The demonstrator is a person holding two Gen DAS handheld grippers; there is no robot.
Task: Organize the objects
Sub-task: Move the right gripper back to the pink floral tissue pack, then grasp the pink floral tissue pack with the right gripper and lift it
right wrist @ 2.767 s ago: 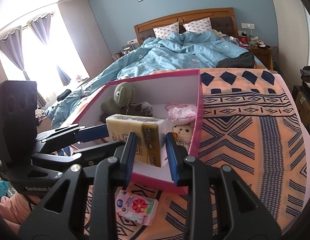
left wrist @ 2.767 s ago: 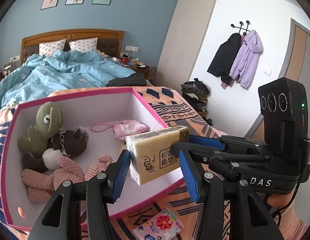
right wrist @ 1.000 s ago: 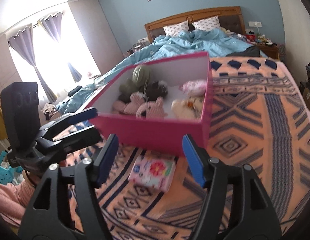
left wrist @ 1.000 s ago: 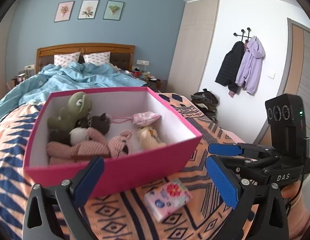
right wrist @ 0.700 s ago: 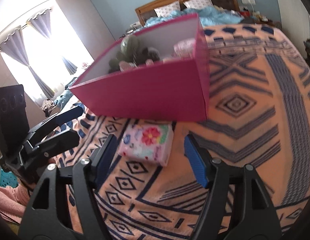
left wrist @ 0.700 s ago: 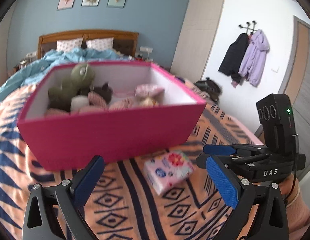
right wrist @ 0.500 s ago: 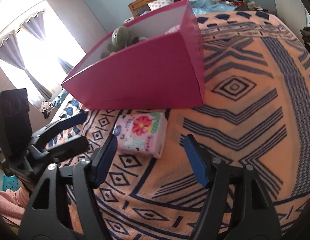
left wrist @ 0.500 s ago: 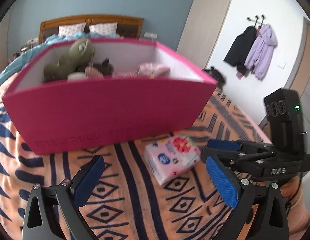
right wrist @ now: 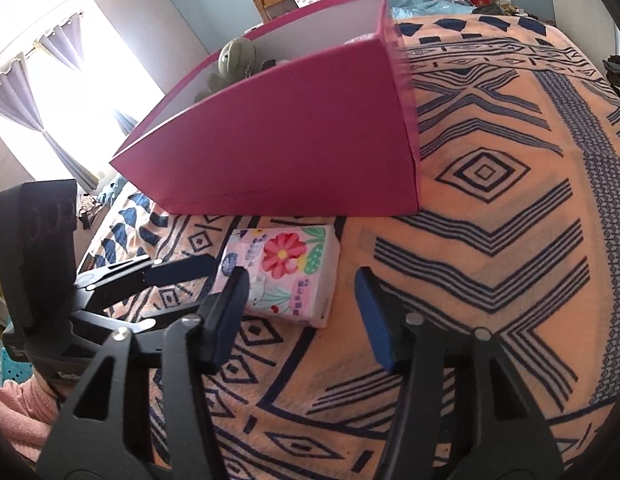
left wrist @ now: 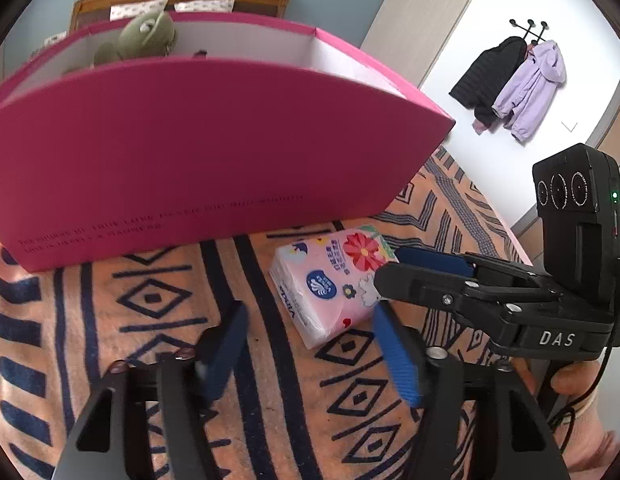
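Pink box (left wrist: 197, 152) on patterned blanket (right wrist: 490, 240), green plush toy (left wrist: 149, 36) inside. Tissue pack (right wrist: 285, 276) at box's 6 o'clock. Left gripper (left wrist: 310, 344), right gripper (right wrist: 301, 304) closing, neither yet pinching pack.

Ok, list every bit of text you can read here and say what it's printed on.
"DAS": white letters on the right gripper body, seen from the left wrist.
Pink box: a line of dark print along its front, too blurred to read.
Tissue pack: characters and a blue logo, too small to read.
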